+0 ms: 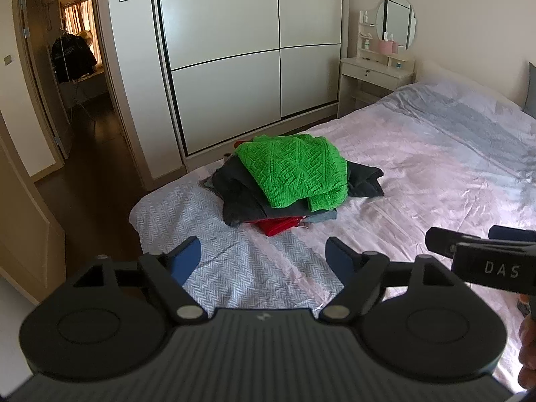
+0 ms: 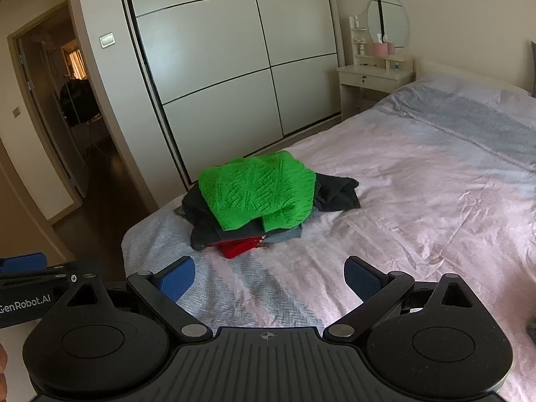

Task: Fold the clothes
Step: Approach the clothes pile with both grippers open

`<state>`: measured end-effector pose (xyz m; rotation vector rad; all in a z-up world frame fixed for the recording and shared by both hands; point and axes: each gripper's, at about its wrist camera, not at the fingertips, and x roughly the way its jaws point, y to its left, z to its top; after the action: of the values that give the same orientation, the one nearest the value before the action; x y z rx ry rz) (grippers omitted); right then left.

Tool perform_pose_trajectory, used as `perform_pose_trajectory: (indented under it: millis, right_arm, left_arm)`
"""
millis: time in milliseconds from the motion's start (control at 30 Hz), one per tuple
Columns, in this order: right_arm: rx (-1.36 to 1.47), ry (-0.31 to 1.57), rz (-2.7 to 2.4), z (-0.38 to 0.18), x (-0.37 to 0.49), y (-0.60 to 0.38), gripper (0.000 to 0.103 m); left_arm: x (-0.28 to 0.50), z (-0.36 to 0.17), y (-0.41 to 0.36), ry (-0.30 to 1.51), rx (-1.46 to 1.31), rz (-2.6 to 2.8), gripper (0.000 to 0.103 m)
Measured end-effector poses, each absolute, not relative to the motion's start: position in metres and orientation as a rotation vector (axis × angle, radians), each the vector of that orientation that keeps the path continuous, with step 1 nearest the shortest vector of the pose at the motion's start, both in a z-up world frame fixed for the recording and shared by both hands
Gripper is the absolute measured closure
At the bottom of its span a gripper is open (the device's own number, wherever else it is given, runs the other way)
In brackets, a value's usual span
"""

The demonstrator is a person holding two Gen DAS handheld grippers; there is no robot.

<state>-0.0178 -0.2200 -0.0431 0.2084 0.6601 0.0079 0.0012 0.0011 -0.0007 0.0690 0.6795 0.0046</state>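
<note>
A pile of clothes lies near the bed's foot corner. On top is a bright green knitted sweater, over dark grey garments and a red piece at the bottom. My left gripper hovers open above the bedspread, short of the pile, with nothing between its blue pads. My right gripper is open and empty too, at a similar distance. Each gripper's side shows at the edge of the other's view.
The bed has a pink and grey cover. A white sliding wardrobe stands behind it, a vanity table with a round mirror at the back right. An open doorway is at the left.
</note>
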Motion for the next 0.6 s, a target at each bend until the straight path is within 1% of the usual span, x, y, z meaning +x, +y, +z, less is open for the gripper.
perform_pose_trajectory:
  millis: [333, 600]
  right_arm:
    - [0.220, 0.662, 0.000, -0.053, -0.005, -0.216, 0.005]
    - [0.238, 0.675, -0.008, -0.062, 0.011, -0.215, 0.005]
  left_arm:
    - [0.014, 0.001, 0.010, 0.693, 0.066, 0.008, 0.024]
    - [0.049, -0.012, 0.018, 0.735, 0.059, 0.003, 0.024]
